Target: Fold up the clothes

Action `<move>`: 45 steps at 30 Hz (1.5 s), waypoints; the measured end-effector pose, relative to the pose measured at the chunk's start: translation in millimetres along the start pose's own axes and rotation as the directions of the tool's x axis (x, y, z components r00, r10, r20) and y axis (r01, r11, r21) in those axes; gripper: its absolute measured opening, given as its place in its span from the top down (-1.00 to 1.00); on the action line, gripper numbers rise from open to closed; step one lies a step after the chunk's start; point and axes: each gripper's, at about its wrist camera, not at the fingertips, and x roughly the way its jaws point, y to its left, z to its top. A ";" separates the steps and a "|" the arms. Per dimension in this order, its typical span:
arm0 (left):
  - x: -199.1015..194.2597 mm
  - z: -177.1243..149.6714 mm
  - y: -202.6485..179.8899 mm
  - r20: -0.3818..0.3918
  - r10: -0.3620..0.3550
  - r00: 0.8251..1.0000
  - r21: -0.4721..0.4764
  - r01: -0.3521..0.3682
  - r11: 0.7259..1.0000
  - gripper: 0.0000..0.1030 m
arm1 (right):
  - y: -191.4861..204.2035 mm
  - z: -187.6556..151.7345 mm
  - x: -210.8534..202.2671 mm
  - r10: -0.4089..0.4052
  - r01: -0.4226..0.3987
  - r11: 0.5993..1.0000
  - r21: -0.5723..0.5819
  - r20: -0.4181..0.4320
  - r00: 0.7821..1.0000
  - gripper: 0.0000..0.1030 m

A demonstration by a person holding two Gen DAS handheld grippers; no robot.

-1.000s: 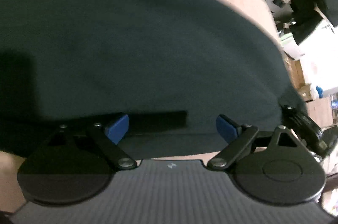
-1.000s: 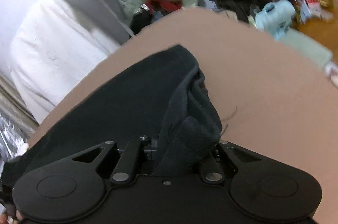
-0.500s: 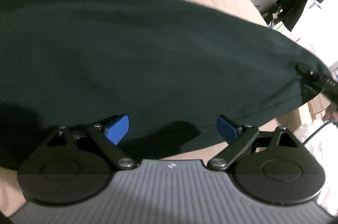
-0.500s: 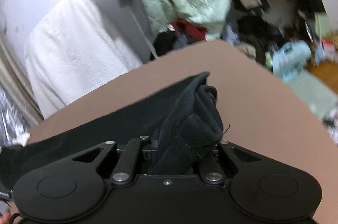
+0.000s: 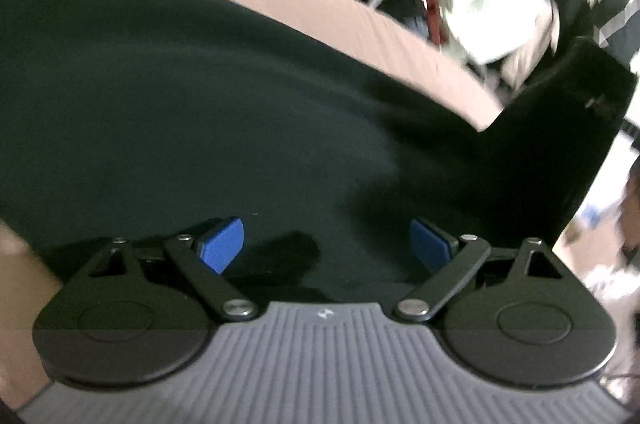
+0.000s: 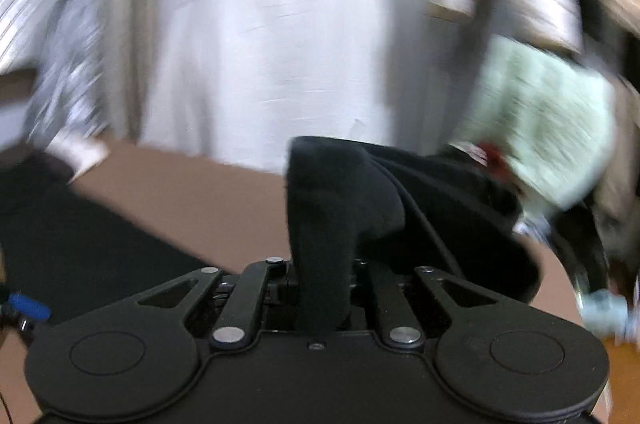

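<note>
Dark garment (image 5: pixel 192 96) is spread across the brown surface (image 5: pixel 304 0), with one bunched edge (image 6: pixel 332 224) raised off it and pinched by the right gripper (image 6: pixel 320 288), whose fingers are pressed together on a thick wad of fabric. The left gripper (image 5: pixel 326 244) is held just over the flat cloth with its blue pads (image 5: pixel 222 244) spread apart and nothing between them.

Several risks can be judged from this. The wad is thick and bundled — part of it could be pulled out of the pinch if the lifted edge is swung quickly, and both views are blurred, which suggests fast motion. With the flat part held by nothing, the whole garment could be dragged along the surface and the fold laid crooked or wrinkled.

Only the left wrist view shows how much cloth lies flat, and the raised flap (image 5: pixel 560 128) standing at its far right. Only the right wrist view shows the grip itself — and the white covered furniture (image 6: pixel 280 56) and pale green jacket (image 6: pixel 540 128) behind.
</note>
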 end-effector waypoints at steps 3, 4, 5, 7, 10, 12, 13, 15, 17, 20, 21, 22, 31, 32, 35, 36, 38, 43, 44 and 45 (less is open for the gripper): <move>-8.0 6.4 8.3 -0.001 -0.032 0.999 0.000 0.032 0.999 -0.75 | 75.3 8.0 37.3 0.126 -0.131 0.989 -0.062 -0.086 0.988 0.77; -10.9 7.3 9.3 0.015 -0.023 1.000 0.013 0.023 1.000 -0.75 | 98.5 4.5 54.1 0.168 -0.176 0.982 -0.062 -0.116 0.979 0.77; -13.4 7.6 13.2 0.030 -0.021 0.999 0.010 0.021 1.000 -0.75 | 118.3 -2.2 69.1 0.202 -0.213 0.975 -0.060 -0.144 0.969 0.77; -11.4 5.1 22.2 0.046 -0.035 0.998 -0.054 0.037 0.998 -0.75 | 158.3 -27.9 96.2 0.244 -0.277 0.952 -0.131 -0.218 0.945 0.78; -1.7 3.7 20.5 0.054 -0.039 0.998 -0.075 0.043 0.996 -0.75 | 194.4 -73.1 120.9 0.170 -0.255 0.923 -0.288 -0.288 0.942 0.75; 1.6 4.0 16.9 0.068 -0.040 0.997 -0.084 0.046 0.995 -0.75 | 204.7 -90.7 118.9 0.132 -0.222 0.900 -0.374 -0.251 0.959 0.74; 1.4 5.1 17.4 0.076 -0.045 0.996 -0.095 0.052 0.994 -0.75 | 203.2 -90.7 112.6 0.139 -0.219 0.904 -0.367 -0.233 0.963 0.75; -3.3 3.9 22.8 0.093 -0.063 0.994 -0.113 0.074 0.991 -0.76 | 200.3 -90.6 100.0 0.151 -0.214 0.911 -0.352 -0.198 0.968 0.74; -5.7 3.3 26.3 0.107 -0.081 0.991 -0.135 0.095 0.986 -0.76 | 197.4 -90.6 87.3 0.163 -0.210 0.918 -0.336 -0.162 0.973 0.74; -9.9 1.5 33.1 0.141 -0.072 0.987 -0.184 0.098 0.978 -0.76 | 193.0 -90.6 68.4 0.179 -0.204 0.928 -0.312 -0.107 0.978 0.75; -5.4 3.4 31.7 0.154 -0.052 0.987 -0.193 0.082 0.978 -0.77 | 191.5 -90.6 62.0 0.184 -0.203 0.931 -0.304 -0.089 0.979 0.75; -4.8 3.8 35.0 0.159 -0.027 0.987 -0.182 0.057 0.982 -0.77 | 190.0 -90.6 55.7 0.189 -0.202 0.934 -0.296 -0.070 0.979 0.75; -27.6 -6.1 49.2 0.290 0.060 0.955 -0.284 0.026 0.958 -0.70 | 204.3 -103.3 70.9 0.384 -0.442 0.875 -0.196 -0.273 0.882 0.69; -30.2 -8.0 49.8 0.299 0.060 0.952 -0.296 0.033 0.955 -0.70 | 207.0 -105.8 68.4 0.366 -0.425 0.879 -0.217 -0.262 0.893 0.67; -30.0 -9.5 50.1 0.282 0.014 0.959 -0.324 0.081 0.943 -0.71 | 210.3 -106.5 60.7 0.332 -0.386 0.891 -0.239 -0.235 0.914 0.59; -27.8 -10.1 47.5 0.268 -0.002 0.963 -0.314 0.089 0.945 -0.71 | 208.8 -103.4 57.9 0.331 -0.380 0.897 -0.227 -0.229 0.916 0.58; -21.4 -9.9 37.8 0.232 -0.010 0.973 -0.265 0.073 0.961 -0.71 | 204.0 -98.1 54.3 0.317 -0.356 0.913 -0.201 -0.203 0.927 0.68; -9.8 -3.1 32.3 0.250 -0.117 0.961 -0.263 0.184 0.947 -0.77 | 194.9 -88.4 48.6 0.265 -0.276 0.956 -0.097 -0.112 0.958 0.73; -4.8 -0.5 36.2 0.239 -0.153 0.959 -0.288 0.221 0.932 -0.77 | 195.6 -89.1 47.4 0.284 -0.295 0.951 -0.087 -0.123 0.951 0.68; 0.3 1.5 38.6 0.215 -0.160 0.963 -0.310 0.223 0.924 -0.77 | 201.1 -92.6 48.3 0.303 -0.325 0.939 -0.116 -0.168 0.938 0.52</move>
